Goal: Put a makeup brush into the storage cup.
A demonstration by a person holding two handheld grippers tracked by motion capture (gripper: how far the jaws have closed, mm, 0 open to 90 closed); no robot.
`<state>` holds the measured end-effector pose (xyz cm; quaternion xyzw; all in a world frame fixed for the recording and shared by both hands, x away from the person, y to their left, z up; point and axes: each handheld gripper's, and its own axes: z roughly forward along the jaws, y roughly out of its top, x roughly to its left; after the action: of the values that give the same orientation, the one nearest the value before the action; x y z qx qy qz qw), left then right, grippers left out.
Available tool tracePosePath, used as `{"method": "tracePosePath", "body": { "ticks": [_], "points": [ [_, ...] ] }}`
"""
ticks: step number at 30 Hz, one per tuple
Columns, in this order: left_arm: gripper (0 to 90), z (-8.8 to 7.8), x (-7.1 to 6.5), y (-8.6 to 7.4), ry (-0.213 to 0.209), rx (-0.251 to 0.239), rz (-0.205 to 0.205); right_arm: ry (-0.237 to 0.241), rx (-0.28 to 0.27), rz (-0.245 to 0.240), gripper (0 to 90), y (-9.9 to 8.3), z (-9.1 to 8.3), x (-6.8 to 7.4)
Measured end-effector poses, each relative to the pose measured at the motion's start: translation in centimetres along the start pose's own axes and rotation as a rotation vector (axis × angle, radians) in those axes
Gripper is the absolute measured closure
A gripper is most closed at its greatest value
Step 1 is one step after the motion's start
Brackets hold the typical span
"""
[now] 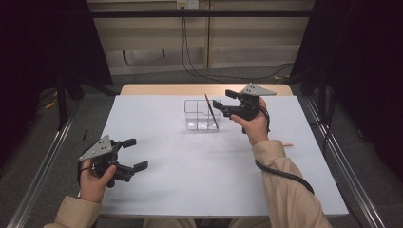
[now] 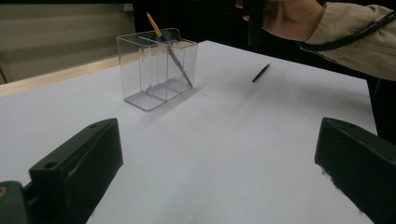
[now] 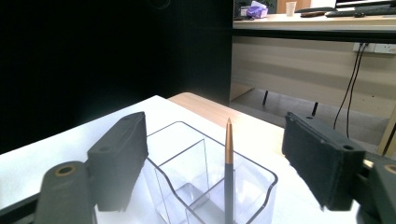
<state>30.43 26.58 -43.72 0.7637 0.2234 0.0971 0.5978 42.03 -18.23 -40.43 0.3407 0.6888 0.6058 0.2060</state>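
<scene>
A clear plastic box (image 1: 191, 113) with dividers stands at the far middle of the white table (image 1: 199, 175). A dark pen with an orange top (image 1: 211, 111) leans in the compartment at its right end. My right gripper (image 1: 223, 99) hovers just right of the box top, open. In the right gripper view the pen (image 3: 229, 158) stands between the jaws and touches neither, with the box (image 3: 177, 186) below. My left gripper (image 1: 136, 153) is held open above the table's front left, nothing between its jaws. In the left gripper view the box (image 2: 140, 74) and pen (image 2: 161, 37) are farther off.
A second pen (image 2: 261, 73) lies loose on the table to the right, close to the right sleeve (image 1: 280, 171); in the high view this pen (image 1: 287, 144) shows beside the cuff. Metal rails run along both table sides. Cables hang at the back wall.
</scene>
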Motion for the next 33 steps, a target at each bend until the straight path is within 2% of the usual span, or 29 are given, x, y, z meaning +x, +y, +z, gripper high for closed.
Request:
{"method": "tracePosePath", "body": {
  "ticks": [9,20,28,33],
  "points": [
    [0.8,0.0,0.0,0.1,0.001,0.000,0.001,0.023,-0.004,0.008,13.7,0.1,-0.8,0.5],
    [0.8,0.0,0.0,0.1,0.004,-0.001,0.003,0.025,0.000,-0.002,9.9,-0.4,-1.9,0.9],
    [0.8,0.2,0.0,0.1,0.002,0.001,0.003,0.025,-0.007,0.000,7.5,-0.4,-3.2,0.6],
    [0.8,0.3,0.0,0.2,-0.001,-0.003,0.002,0.027,-0.006,-0.016,4.9,-0.4,-4.3,0.5]
  ]
}}
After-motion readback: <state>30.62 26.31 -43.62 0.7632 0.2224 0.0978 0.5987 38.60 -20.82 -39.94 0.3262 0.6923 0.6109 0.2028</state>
